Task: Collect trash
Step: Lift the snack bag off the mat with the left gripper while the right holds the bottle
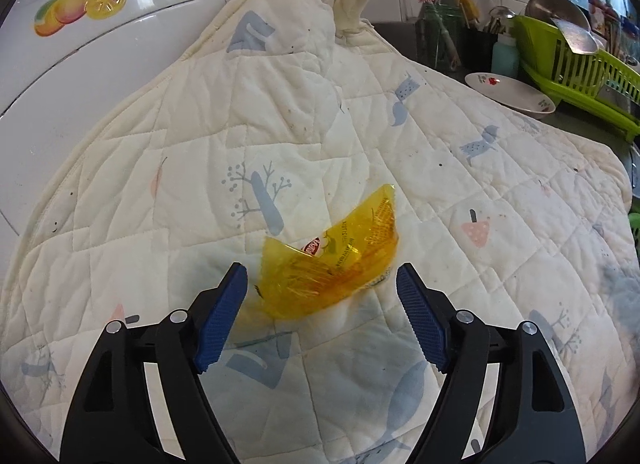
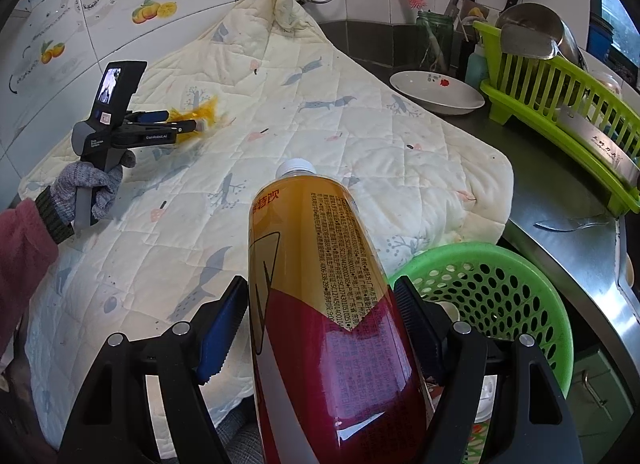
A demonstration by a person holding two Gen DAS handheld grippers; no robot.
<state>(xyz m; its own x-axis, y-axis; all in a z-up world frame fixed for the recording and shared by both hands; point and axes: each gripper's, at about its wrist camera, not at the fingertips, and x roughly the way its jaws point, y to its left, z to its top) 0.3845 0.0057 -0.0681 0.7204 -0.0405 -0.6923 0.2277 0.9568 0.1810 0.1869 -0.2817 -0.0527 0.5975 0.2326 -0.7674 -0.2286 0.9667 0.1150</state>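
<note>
A crumpled yellow see-through wrapper [image 1: 336,260] lies on the cream quilted cloth [image 1: 192,135], just past the fingertips of my left gripper [image 1: 322,276]. That gripper stands open, its blue pads [image 1: 224,316] apart from the wrapper. In the right wrist view the left gripper [image 2: 188,121], held by a gloved hand [image 2: 92,187], points at the same wrapper [image 2: 202,109]. My right gripper [image 2: 320,288] is shut on a large bottle [image 2: 316,256] with an orange and dark red label and a white cap, held above the cloth [image 2: 340,135].
A green perforated basket [image 2: 492,296] sits low at the right, beside the bottle. On the steel counter [image 2: 560,191] stand a white bowl [image 2: 436,93], a green dish rack [image 2: 560,103], a jar with a pink brush [image 2: 434,39] and knives. A spoon [image 2: 572,223] lies near the counter's edge.
</note>
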